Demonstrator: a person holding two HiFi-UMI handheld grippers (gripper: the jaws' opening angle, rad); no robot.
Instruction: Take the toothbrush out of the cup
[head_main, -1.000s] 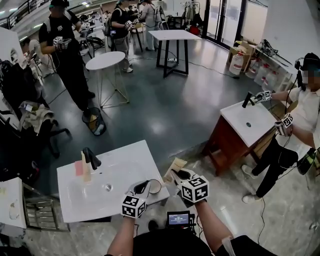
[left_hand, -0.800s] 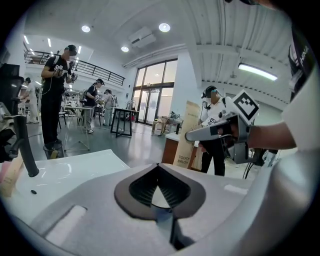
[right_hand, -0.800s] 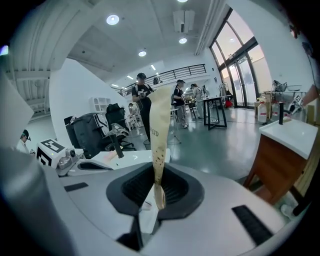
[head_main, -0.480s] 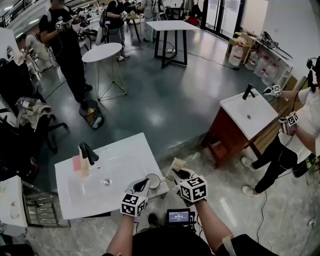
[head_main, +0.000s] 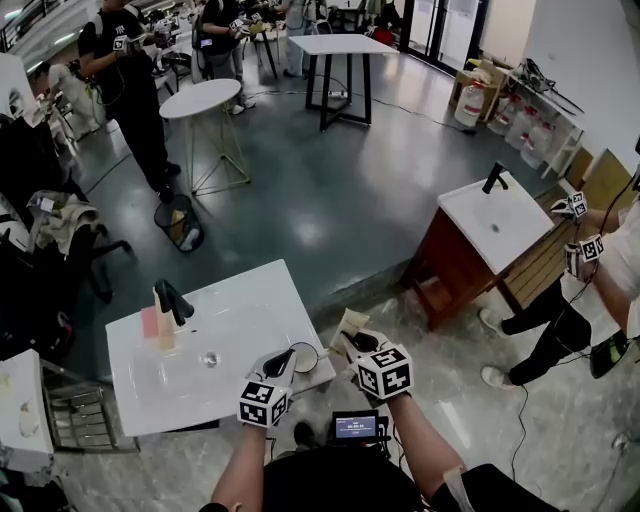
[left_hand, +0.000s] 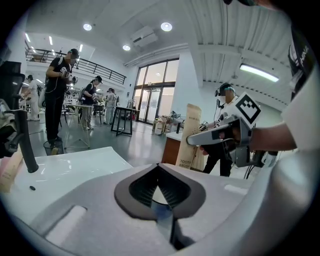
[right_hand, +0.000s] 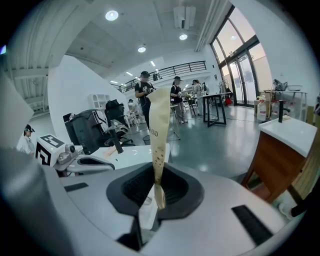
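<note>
The right gripper (right_hand: 157, 189) has its jaws clamped on the lower end of the toothbrush's brown paper packet (right_hand: 159, 131), which stands upright out of the grip. In the head view the packet sits clear of the cup (head_main: 307, 358), just beside it on the right and not touching it. The left gripper (left_hand: 159, 176) has its jaws drawn together at the tips. They seem to pinch the near rim of the white cup, whose pale curve shows between them. In the head view this gripper's tip meets the cup's left edge. The cup stands at the front right corner of a white sink (head_main: 235, 318), and a black faucet (head_main: 172, 300) rises at the sink's far left. Further off, another person (head_main: 600, 270) with marker-cubed grippers works at a second white sink on a wooden cabinet (head_main: 455, 270).
</note>
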